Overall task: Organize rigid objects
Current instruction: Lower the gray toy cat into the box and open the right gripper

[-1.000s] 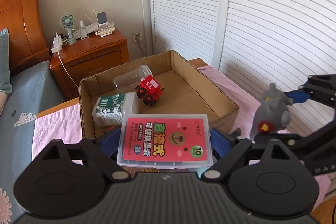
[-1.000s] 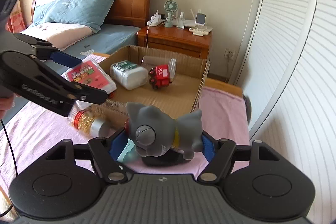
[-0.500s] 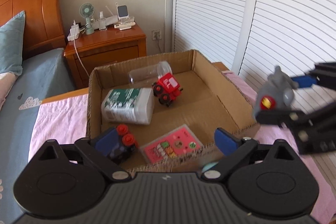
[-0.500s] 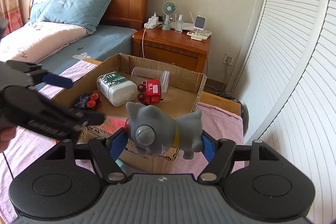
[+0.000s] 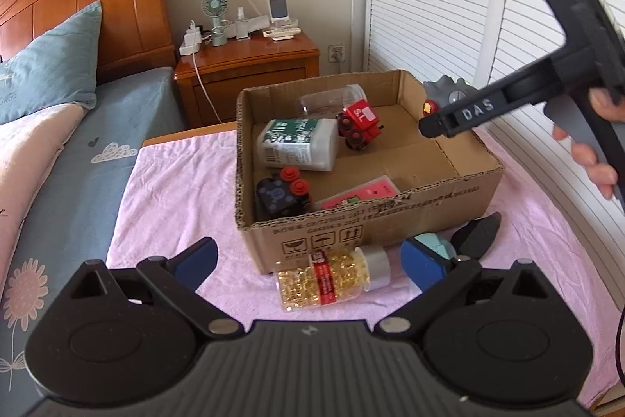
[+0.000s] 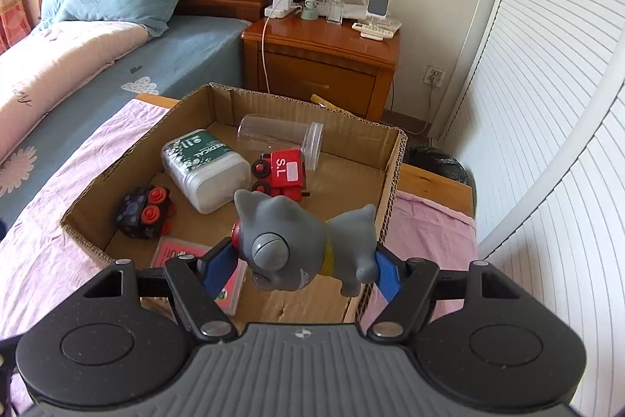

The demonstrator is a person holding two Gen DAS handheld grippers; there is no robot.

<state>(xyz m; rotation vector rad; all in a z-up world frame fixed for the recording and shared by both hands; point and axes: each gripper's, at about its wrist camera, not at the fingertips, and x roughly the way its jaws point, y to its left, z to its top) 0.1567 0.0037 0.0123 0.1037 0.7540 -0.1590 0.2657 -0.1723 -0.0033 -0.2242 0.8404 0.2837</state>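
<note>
left gripper (image 5: 308,260): your jaws have just been opening and stand wide, nothing between the pads; a jar of gold capsules (image 5: 332,278) lies on the pink cloth (image 5: 175,190) low in the frame, ahead of them.
right gripper (image 6: 300,270): your 2 blue pads press on a grey cat toy (image 6: 300,245), held above the box's near right part.
cardboard box (image 5: 390,225): centre of the left view; inside lie a green-labelled white bottle (image 5: 299,143), a red toy truck (image 5: 359,122), a clear jar (image 5: 332,98), a black cube with red buttons (image 5: 281,196) and a pink card case (image 5: 359,196).
teal object (image 5: 435,245): lower right, just outside the box front.
</note>
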